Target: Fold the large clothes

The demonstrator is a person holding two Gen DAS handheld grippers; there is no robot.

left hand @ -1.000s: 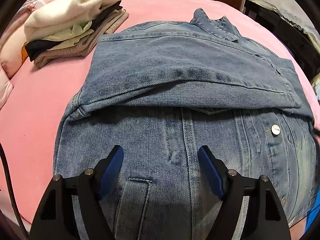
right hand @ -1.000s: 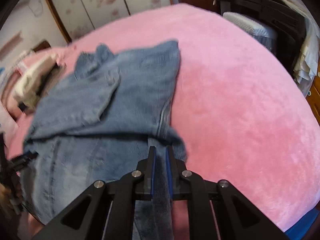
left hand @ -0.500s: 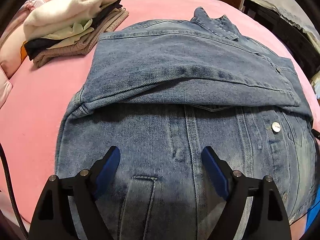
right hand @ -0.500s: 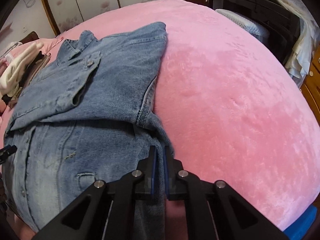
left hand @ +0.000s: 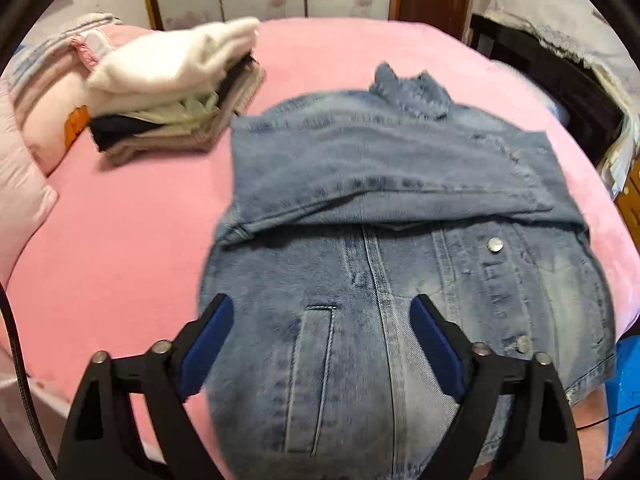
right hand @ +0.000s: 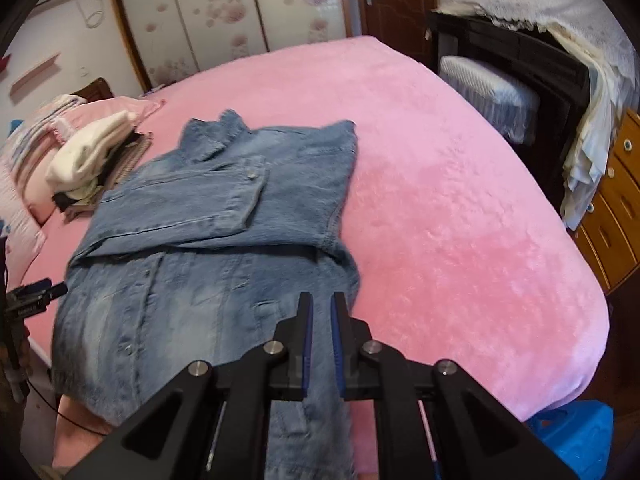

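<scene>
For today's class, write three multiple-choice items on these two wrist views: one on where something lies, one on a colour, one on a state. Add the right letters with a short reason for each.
1. Where is the stack of folded clothes relative to the denim jacket in the left wrist view?
A. on top of it
B. beyond it, to the left
C. on the floor

2. What colour is the bedspread?
A. green
B. white
C. pink

3. How does the left gripper stand?
A. wide open over the jacket
B. clamped on the collar
C. shut on a sock

Answers:
1 B, the stack sits on the bed near the pillows, apart from the jacket.
2 C, pink plush shows all around the jacket.
3 A, its blue pads stand far apart with nothing pinched.
</scene>
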